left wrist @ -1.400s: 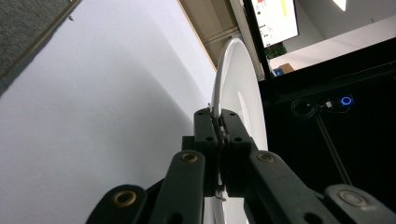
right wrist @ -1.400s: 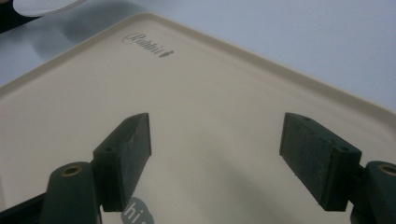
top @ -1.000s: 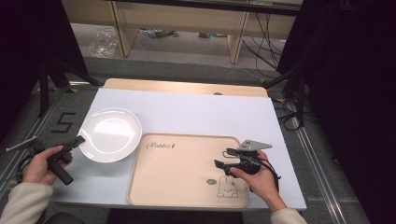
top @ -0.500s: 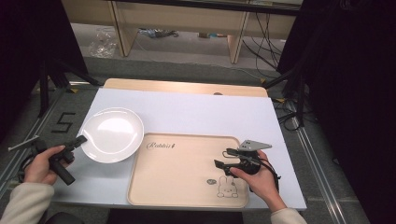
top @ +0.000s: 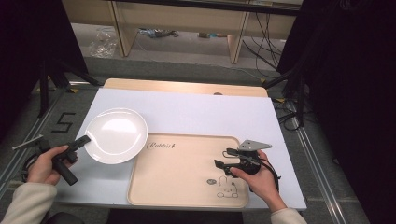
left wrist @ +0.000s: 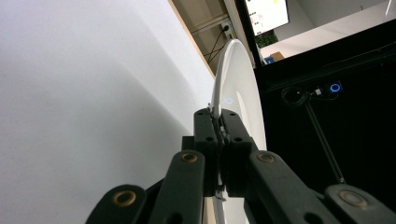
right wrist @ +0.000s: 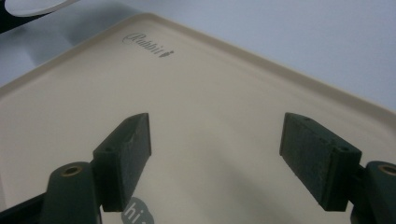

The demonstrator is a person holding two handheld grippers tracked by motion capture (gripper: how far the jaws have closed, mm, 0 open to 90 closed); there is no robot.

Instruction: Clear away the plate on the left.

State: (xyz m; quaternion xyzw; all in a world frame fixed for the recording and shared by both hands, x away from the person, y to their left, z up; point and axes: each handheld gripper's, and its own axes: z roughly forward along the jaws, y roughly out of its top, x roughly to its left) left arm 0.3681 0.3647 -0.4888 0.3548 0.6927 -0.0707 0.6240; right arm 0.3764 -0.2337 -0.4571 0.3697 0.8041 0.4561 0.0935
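A white plate (top: 116, 135) sits at the left of the white table, its right edge reaching the near-left corner of a beige tray (top: 187, 186). My left gripper (top: 86, 139) is shut on the plate's left rim. In the left gripper view the jaws (left wrist: 218, 123) pinch the thin rim of the plate (left wrist: 233, 79), which stands edge-on. My right gripper (top: 225, 157) hovers open over the right part of the tray, near a printed rabbit (top: 227, 185). In the right gripper view the wide-apart jaws (right wrist: 215, 158) have only the bare tray (right wrist: 210, 93) between them.
The white table top (top: 201, 109) has a wooden strip along its far edge (top: 187, 87). Metal rails run along both sides, and black stands and cables lie on the floor beyond. The plate's rim (right wrist: 32, 5) peeks in at the right gripper view's top left.
The plate and my left gripper have shifted slightly to the right, toward the tray. The right gripper has stayed in place.
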